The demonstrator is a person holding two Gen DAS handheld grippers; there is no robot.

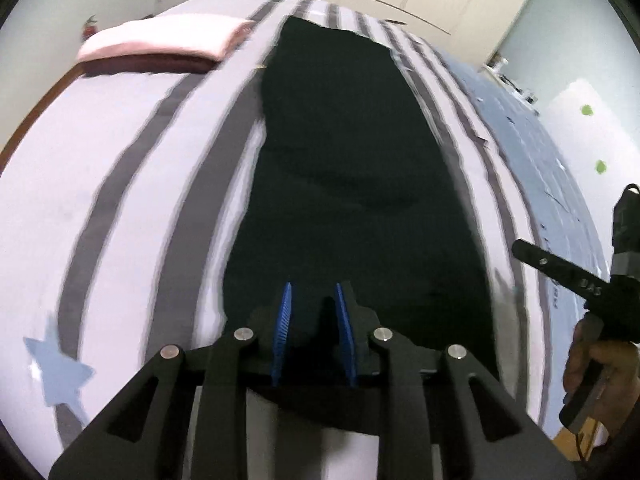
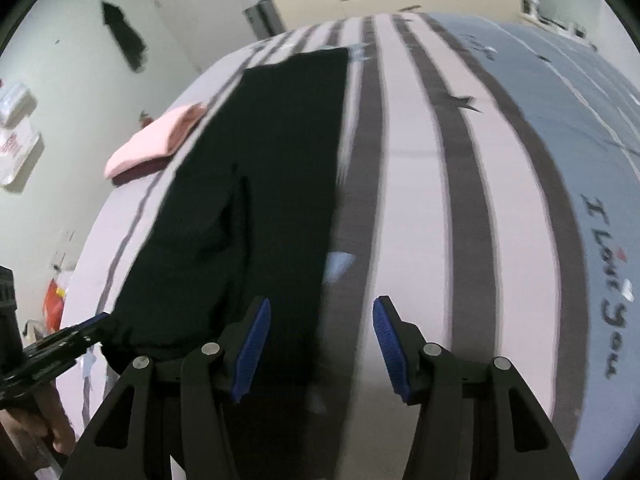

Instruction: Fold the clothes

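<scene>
A long black garment (image 1: 352, 160) lies stretched lengthwise down the striped bed sheet (image 1: 120, 160). My left gripper (image 1: 315, 320) is shut on its near edge, a fold of black cloth bunched between the blue pads. In the right wrist view the same garment (image 2: 248, 184) runs along the left, and the left gripper's fingers (image 2: 86, 326) pinch its near left corner. My right gripper (image 2: 322, 340) is open, its left pad over the garment's near right edge and its right pad over bare sheet (image 2: 420, 200). Nothing sits between its pads.
A folded pink cloth (image 1: 160, 42) rests on a dark red one at the bed's far left, also as the pink cloth (image 2: 156, 140). A hand (image 1: 592, 364) holds the right gripper at the right edge. Walls and a cupboard stand beyond the bed.
</scene>
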